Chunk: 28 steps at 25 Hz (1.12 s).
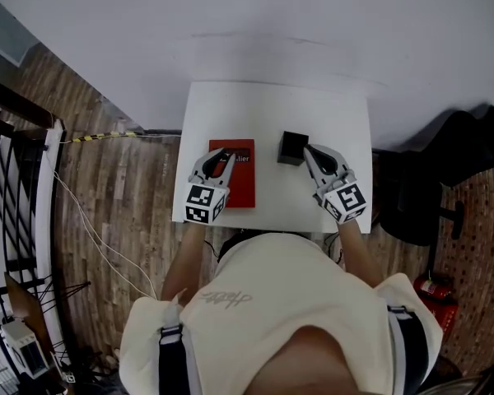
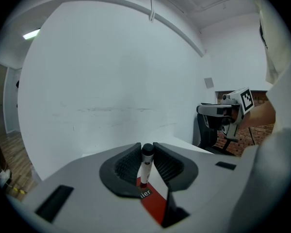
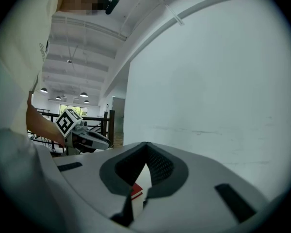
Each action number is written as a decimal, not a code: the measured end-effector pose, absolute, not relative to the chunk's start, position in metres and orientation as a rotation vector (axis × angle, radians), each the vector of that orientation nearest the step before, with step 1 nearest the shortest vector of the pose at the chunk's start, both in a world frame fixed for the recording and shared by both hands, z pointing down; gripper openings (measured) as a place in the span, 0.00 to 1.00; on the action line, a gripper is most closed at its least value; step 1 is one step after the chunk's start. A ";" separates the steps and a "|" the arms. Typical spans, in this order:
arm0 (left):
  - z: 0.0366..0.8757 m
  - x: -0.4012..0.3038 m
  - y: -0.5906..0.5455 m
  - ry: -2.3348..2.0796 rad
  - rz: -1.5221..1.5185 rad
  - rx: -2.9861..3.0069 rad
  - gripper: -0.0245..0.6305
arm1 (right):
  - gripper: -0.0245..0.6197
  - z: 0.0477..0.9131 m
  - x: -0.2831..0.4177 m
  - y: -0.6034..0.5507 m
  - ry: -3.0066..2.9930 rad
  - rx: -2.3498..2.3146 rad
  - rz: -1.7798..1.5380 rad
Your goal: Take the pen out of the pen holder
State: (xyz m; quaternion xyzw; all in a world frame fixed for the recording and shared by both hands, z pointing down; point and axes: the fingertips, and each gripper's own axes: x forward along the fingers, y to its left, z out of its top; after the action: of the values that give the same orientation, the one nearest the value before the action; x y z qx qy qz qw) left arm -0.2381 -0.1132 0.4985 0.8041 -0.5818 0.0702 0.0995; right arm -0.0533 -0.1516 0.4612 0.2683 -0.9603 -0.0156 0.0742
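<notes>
A white pen with a black cap (image 2: 146, 168) stands upright between the jaws of my left gripper (image 2: 146, 148), which is shut on it. In the head view that left gripper (image 1: 223, 160) hovers over a red book (image 1: 240, 183) at the table's left half. The black square pen holder (image 1: 292, 147) stands to the right of the book. My right gripper (image 1: 308, 150) sits just right of the holder with its tips next to it. In the right gripper view its jaws (image 3: 146, 145) meet at the tips with nothing between them.
The small white table (image 1: 263, 105) stands against a white wall. A black office chair (image 1: 445, 171) is at its right, and wooden floor with cables (image 1: 90, 220) lies at its left. The red book (image 3: 137, 192) shows under the right gripper's jaws.
</notes>
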 end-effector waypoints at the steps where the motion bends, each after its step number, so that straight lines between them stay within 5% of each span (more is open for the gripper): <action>1: 0.498 -0.238 -0.113 -1.721 0.206 2.381 0.17 | 0.05 0.462 -0.052 -0.151 -2.884 0.809 -0.037; 28: 0.489 -0.221 -0.113 -1.625 0.134 2.444 0.17 | 0.05 0.465 -0.034 -0.133 -2.839 0.850 -0.067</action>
State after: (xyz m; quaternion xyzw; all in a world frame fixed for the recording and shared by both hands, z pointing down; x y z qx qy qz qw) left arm -0.2209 -0.1133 0.4894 0.8275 -0.5503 0.0454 0.1018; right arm -0.0340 -0.1327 0.4654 0.2856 -0.9540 -0.0226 0.0886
